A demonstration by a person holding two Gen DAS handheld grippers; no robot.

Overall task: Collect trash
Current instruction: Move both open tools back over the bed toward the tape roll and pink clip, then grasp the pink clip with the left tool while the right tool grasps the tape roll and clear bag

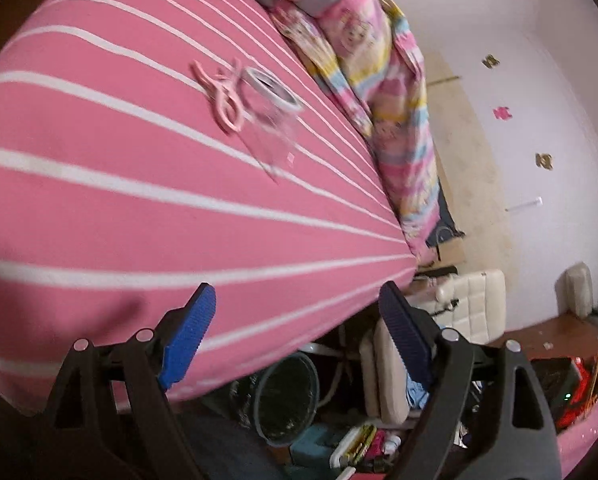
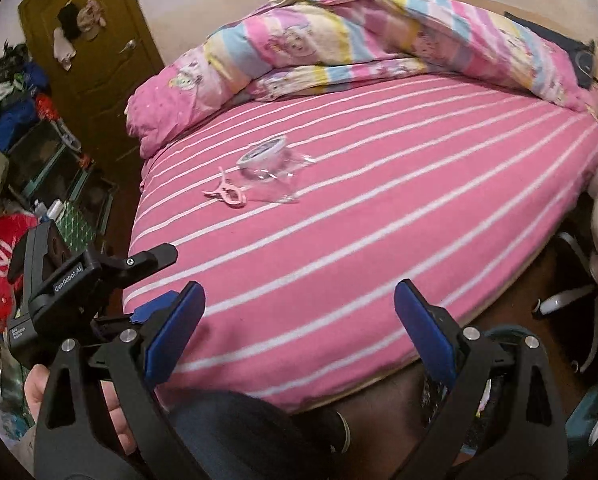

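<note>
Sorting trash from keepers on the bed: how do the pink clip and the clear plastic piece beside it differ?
The pink clip is opaque and solid pink; the clear plastic piece is see-through, with a white-rimmed round part. The clip looks smaller and compact; the plastic spreads wider and looks crumpled. Both lie close together on the striped sheet, away from both open grippers.

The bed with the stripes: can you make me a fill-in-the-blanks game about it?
1. The bed sheet is pink with ____ stripes.
2. The clip lying beside the clear plastic cup is coloured ____.
3. The fingers of the right gripper have ____ pads.
4. The left gripper holds ____.

Answers: white; pink; blue; nothing
</note>
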